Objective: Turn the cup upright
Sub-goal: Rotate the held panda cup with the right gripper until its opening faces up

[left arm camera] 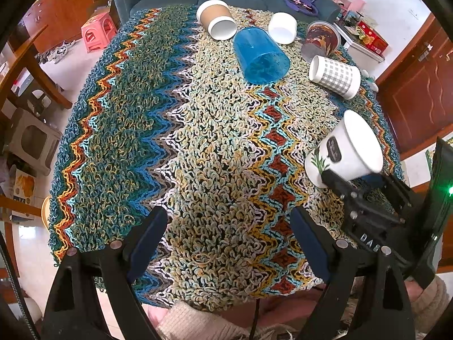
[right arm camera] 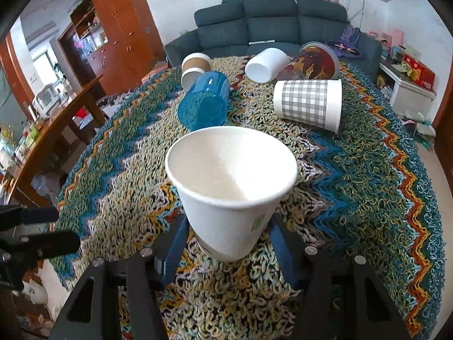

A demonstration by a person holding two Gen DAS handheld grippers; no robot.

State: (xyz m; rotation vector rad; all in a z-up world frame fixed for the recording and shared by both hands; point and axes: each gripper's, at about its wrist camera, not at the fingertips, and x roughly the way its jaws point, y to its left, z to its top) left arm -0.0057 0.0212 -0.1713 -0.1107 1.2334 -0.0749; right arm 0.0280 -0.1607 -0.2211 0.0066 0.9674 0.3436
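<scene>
Now our right tool (right arm camera: 229, 243) grips the white paper cup (right arm camera: 230, 187) near its base between both fingers, mouth up and tilted, just above the counter (right arm camera: 368, 184). Our left tool (left arm camera: 229, 243) hangs wide open, holding nothing, left of it.

The white tapered paper cup (right arm camera: 230, 189) with a green leaf print and dark label (left arm camera: 344, 148) is sitting mouth-up – leaning slightly – on the looped zigzag-patterned cloth (right arm camera: 354, 170), its base resting between blue-padded fingers (right arm camera: 174, 245).
</scene>
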